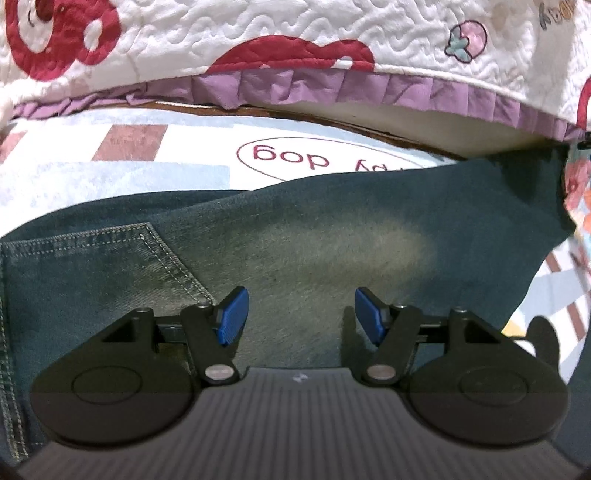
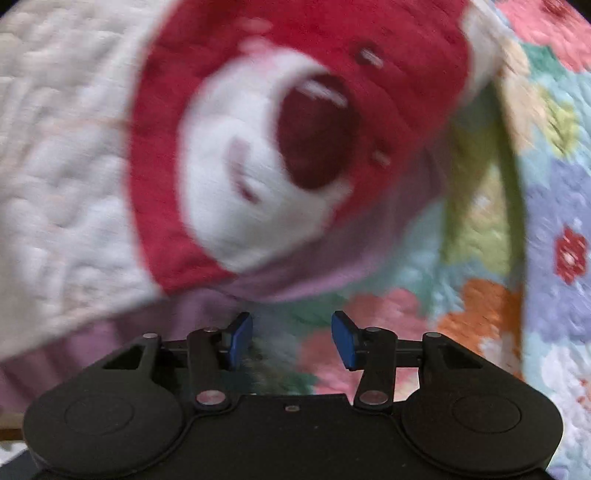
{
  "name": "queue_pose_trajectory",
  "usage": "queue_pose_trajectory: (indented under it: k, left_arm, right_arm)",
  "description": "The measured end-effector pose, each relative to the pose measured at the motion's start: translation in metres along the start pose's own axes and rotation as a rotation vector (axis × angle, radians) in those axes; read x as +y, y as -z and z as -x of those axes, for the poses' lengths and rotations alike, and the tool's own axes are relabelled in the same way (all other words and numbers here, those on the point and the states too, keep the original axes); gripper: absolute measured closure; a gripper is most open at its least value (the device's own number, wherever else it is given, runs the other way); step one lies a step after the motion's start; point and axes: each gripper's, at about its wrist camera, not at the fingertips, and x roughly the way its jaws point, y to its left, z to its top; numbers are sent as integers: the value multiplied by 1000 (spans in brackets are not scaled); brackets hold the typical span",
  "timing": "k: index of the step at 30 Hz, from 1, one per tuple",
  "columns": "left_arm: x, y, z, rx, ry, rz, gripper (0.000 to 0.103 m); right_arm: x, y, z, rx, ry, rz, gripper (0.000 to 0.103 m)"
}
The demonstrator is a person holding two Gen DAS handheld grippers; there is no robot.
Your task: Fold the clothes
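My left gripper (image 1: 300, 317) hangs just over the jeans (image 1: 332, 236), blue pads (image 1: 232, 317) spread wide apart w/ nothing between them. The jeans are dark denim w/ a faded patch in the middle, lying flat across the lower half of the left wrist view; a back pocket (image 1: 110, 258) w/ light stitching sits to the left of my gripper. Under the jeans is a pale sheet (image 1: 110, 162) w/ reddish bars and an oval print reading "dog", upside down from here. Beyond it, a white quilted cover (image 1: 295, 22) w/ red shapes and a purple ruffle edge (image 1: 295, 88) overhangs the sheet.

My right gripper (image 2: 292, 341) is also spread, pads apart, holding nothing. Right wrist view is blurred. In front of it: the same white quilted cover, w/ a big red-and-white cartoon face (image 2: 288, 147), purple ruffle below. To the right and under the gripper, a multicolour floral quilt (image 2: 546, 221). No jeans visible on that side.
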Motion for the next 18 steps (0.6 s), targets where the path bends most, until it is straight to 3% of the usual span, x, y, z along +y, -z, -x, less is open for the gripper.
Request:
queue_pose_trajectory:
  k: [2,5,10,13,15,18]
  left_arm:
    - [-4,0,0,-1,17,1,40]
    - [-13,0,0,6,66,8,40]
    - [-45,8,-6,51,157,-39,40]
    - [-62,16,-10,74,164,-79,39]
    - [-67,19,-8,72,154,-103,38]
    - [-68,20,-5,78,152,-115,38]
  right_arm:
    - [-21,9,3,-4,-20,-92,49]
    - [-53,39,0,61,-71,-214,44]
    - [-105,118,-16,219,-174,-489,44]
    - [-114,158,-23,226,-262,-626,45]
    - [-113,178,-26,207,-308,-668,59]
    - [-103,184,-30,165,-349,-625,70]
